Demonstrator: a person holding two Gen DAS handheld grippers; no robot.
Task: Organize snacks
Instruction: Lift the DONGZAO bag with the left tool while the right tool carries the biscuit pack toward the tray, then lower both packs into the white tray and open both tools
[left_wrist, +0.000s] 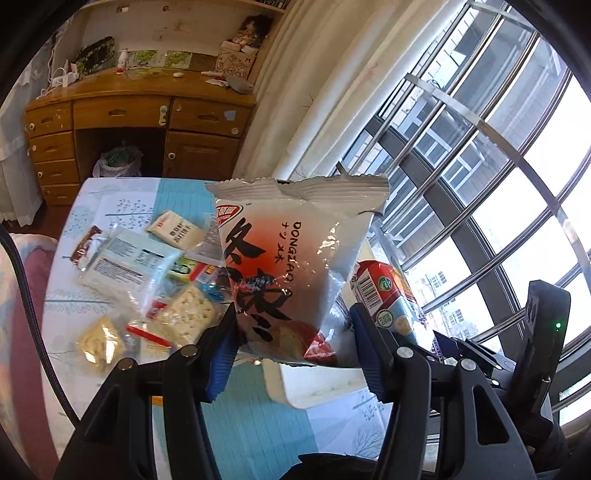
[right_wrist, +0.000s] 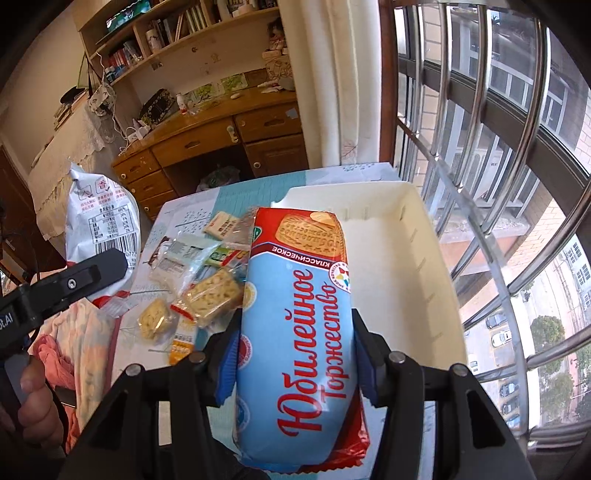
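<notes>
My left gripper (left_wrist: 291, 332) is shut on a white and red snack bag (left_wrist: 295, 266), held upright above the table. The same snack bag (right_wrist: 99, 218) shows at the left of the right wrist view, with the left gripper's black body under it. My right gripper (right_wrist: 295, 354) is shut on a long blue and red biscuit pack (right_wrist: 299, 325), held lengthwise over the near end of a white bin (right_wrist: 417, 229). That biscuit pack (left_wrist: 384, 295) peeks out behind the bag in the left wrist view. Several small snack packets (left_wrist: 147, 291) (right_wrist: 199, 280) lie in a pile on the table.
The table wears a blue and white cloth (left_wrist: 255, 432). The white bin stands along the window side, by metal window bars (right_wrist: 480, 122). A wooden desk (left_wrist: 140, 118) with drawers stands beyond the table. A person's hand (right_wrist: 37, 398) holds the left gripper, with pink fabric (right_wrist: 74, 354) beside it.
</notes>
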